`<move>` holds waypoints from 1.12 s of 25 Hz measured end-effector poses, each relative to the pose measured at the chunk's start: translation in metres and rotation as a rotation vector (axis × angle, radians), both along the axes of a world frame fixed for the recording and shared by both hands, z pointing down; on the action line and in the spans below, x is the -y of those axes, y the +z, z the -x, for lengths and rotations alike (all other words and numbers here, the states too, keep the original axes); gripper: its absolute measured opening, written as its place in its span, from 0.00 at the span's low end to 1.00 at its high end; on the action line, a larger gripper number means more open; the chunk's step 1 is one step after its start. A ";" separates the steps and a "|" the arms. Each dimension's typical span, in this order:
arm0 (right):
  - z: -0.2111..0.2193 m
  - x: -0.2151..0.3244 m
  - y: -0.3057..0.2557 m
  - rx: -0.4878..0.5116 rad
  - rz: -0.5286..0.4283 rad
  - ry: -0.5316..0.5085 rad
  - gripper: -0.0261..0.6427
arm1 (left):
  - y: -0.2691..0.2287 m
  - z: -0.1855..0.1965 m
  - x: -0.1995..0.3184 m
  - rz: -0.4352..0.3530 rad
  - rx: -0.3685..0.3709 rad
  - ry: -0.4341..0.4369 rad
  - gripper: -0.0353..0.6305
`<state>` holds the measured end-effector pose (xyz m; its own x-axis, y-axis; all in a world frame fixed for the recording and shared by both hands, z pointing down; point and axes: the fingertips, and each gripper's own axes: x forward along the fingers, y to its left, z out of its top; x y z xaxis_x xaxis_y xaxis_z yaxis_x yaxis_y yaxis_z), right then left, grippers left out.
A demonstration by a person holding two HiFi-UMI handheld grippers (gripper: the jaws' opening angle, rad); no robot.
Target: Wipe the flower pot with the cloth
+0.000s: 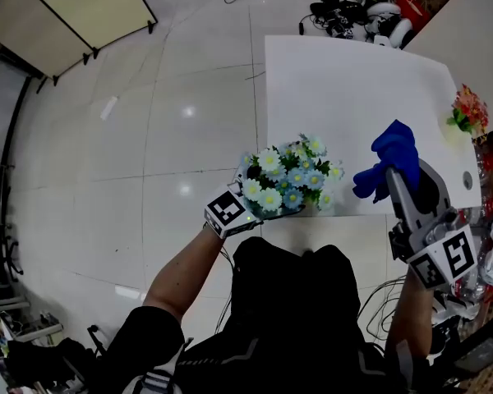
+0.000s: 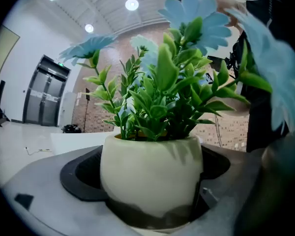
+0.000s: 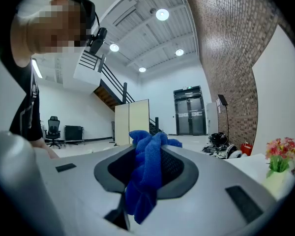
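Observation:
A white flower pot (image 2: 150,176) with green leaves and pale blue and white daisies (image 1: 289,175) sits between the jaws of my left gripper (image 1: 259,208), which is shut on it and holds it above the near edge of the white table (image 1: 345,80). A bunched blue cloth (image 1: 392,158) is clamped in my right gripper (image 1: 394,183), raised to the right of the flowers and apart from them. In the right gripper view the blue cloth (image 3: 147,173) hangs down between the jaws. The pot itself is hidden under the blooms in the head view.
A second small pot with red and yellow flowers (image 1: 468,112) stands at the table's right edge. Black gear and cables (image 1: 353,11) lie on the tiled floor beyond the table. A folding partition (image 1: 66,15) stands at far left. The person's dark torso (image 1: 296,318) is just below.

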<state>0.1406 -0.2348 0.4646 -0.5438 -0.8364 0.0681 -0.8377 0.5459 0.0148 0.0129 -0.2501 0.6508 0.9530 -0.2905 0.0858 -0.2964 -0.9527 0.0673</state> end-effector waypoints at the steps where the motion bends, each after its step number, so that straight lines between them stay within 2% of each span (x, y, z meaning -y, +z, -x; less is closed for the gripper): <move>1: 0.000 0.002 0.004 0.004 0.002 0.004 0.19 | 0.008 0.000 0.000 -0.005 0.013 0.014 0.90; 9: -0.014 0.018 0.025 0.027 0.026 0.028 0.19 | 0.042 -0.014 0.013 -0.059 0.080 0.058 0.90; 16: -0.008 0.017 0.027 0.048 0.058 0.024 0.19 | 0.040 -0.016 0.009 -0.047 0.050 0.045 0.90; 20: -0.011 0.018 0.013 0.052 0.092 0.033 0.19 | 0.037 -0.015 0.008 -0.036 0.086 0.056 0.90; 25: -0.014 0.028 -0.035 0.041 0.109 0.044 0.19 | 0.017 0.007 0.011 0.037 0.164 0.034 0.90; 28: -0.009 0.031 -0.066 0.035 0.100 0.029 0.19 | -0.005 0.030 0.006 0.086 0.182 -0.002 0.90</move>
